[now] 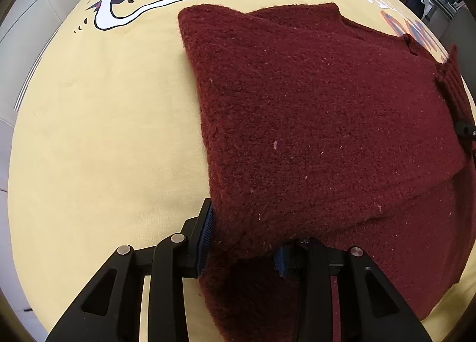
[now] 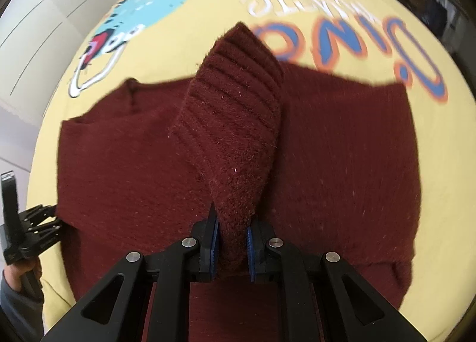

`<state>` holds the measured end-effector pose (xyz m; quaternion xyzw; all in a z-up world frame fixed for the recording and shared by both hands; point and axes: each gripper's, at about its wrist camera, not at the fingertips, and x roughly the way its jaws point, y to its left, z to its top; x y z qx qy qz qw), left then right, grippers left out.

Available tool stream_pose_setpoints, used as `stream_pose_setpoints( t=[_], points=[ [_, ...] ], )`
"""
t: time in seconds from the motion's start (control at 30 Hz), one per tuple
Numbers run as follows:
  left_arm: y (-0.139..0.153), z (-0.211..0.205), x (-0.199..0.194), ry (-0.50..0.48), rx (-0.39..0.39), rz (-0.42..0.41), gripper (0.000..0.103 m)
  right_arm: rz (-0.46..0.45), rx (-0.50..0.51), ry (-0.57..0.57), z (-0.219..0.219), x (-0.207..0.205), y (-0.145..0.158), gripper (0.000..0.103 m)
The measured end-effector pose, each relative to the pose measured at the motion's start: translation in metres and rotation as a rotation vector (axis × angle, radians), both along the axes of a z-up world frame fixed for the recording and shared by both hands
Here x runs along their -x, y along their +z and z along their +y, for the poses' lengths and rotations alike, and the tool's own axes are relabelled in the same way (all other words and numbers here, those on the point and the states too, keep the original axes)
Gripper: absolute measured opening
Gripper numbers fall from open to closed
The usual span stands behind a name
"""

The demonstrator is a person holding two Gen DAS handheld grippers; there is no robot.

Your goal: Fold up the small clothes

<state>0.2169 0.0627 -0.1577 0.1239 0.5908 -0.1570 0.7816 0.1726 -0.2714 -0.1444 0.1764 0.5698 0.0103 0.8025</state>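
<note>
— Item one, nearest the lens: your left gripper [image 1: 242,241], jaws clamped on a side edge of the maroon sweater [image 1: 312,122], a flap of knit lifted and draped over toward the middle.

— Item two?

— Your right gripper [image 2: 232,248], jaws pinching the ribbed cuff [image 2: 235,95] of a sleeve, which stands up in a peak above the body.

— Location of the garment?

— Spread on the yellow printed cloth [image 1: 104,133] over the worktop, partly overlapping the orange lettering [image 2: 395,53].

— Step in hand?

— By my reading, the fold inward. Next you likely need to carry both held parts across the body and lay them flat before letting go.

— Condition?

— Thick, fuzzy knit, lightly flecked with lint; bulky, so expect soft folds.
</note>
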Motion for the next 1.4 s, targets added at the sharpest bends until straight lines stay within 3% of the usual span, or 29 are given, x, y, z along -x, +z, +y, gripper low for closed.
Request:
stream_pose_setpoints(
  t=[0.07,0.3,0.4,0.5,0.77,1.0,1.03,1.1,1.13,1.27,1.4],
  points=[
    [0.0,0.001,0.002,-0.001,0.003,0.001,0.031,0.008,-0.015,-0.036,-0.007,0.004,-0.007,0.021],
    [-0.003,-0.005,0.003,0.047,0.047,0.01,0.031,0.014,0.08,-0.135,-0.039,0.023,-0.001,0.07],
    [0.005,-0.004,-0.005,0.08,0.071,0.014,0.031,0.04,0.122,-0.152,-0.052,0.03,-0.002,0.071],
    [0.007,0.005,-0.005,0.12,0.103,0.022,0.031,0.041,0.097,-0.163,-0.064,0.039,-0.006,0.073],
    [0.006,0.018,-0.009,0.17,0.119,0.019,0.033,0.042,0.142,-0.136,-0.064,0.048,-0.003,0.078],
    [0.024,0.022,0.004,0.148,0.063,0.007,0.036,0.032,0.169,-0.122,-0.063,0.057,0.008,0.086],
    [0.031,0.023,0.007,0.154,0.061,0.003,0.04,0.025,0.172,-0.121,-0.063,0.058,0.011,0.088],
    [0.048,0.02,0.021,0.164,0.045,-0.03,0.064,0.006,0.174,-0.114,-0.064,0.062,0.018,0.099],
    [0.056,0.02,0.024,0.162,0.04,-0.047,0.07,0.0,0.176,-0.111,-0.064,0.062,0.021,0.103],
    [0.093,0.012,0.036,0.15,0.056,-0.126,0.102,-0.056,0.194,-0.085,-0.058,0.063,0.038,0.103],
    [0.113,-0.027,0.044,0.077,0.09,-0.217,0.102,-0.115,0.189,-0.067,-0.045,0.059,0.051,0.103]
  ],
)
